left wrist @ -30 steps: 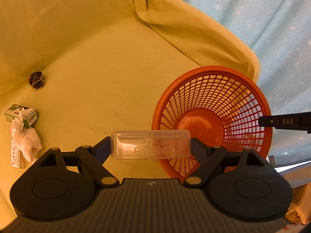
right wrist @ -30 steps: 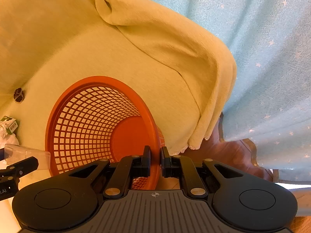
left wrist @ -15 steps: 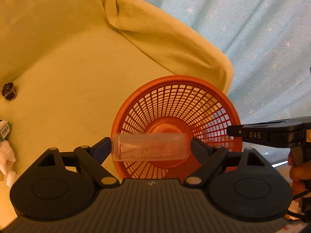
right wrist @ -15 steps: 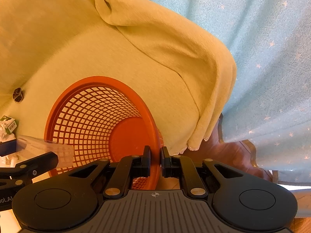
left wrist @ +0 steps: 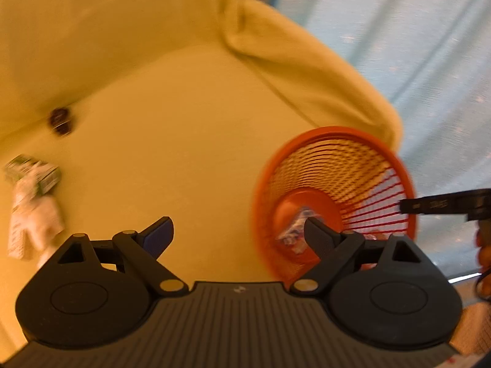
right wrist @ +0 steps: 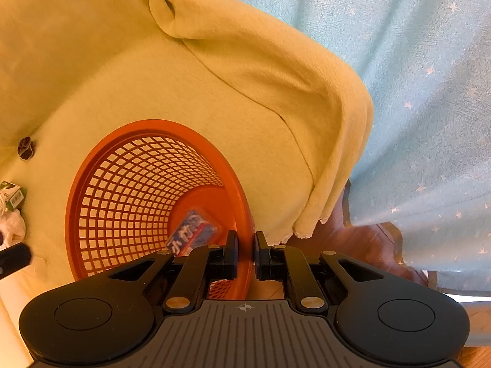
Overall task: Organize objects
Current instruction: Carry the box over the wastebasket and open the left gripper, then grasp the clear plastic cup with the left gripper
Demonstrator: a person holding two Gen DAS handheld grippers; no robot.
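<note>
While clamped on the basket (right wrist: 101,214) rim, right hand-held gripper (right wrist: 245,245).

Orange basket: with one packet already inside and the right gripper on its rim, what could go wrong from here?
1. The right gripper pinches only the thin rim of the tilted orange basket; a slip could tip it and spill the packet.
2. The left gripper is open and its view is blurred from motion; a fast swing toward the white tissue and small box could knock them across the yellow cloth.
</note>
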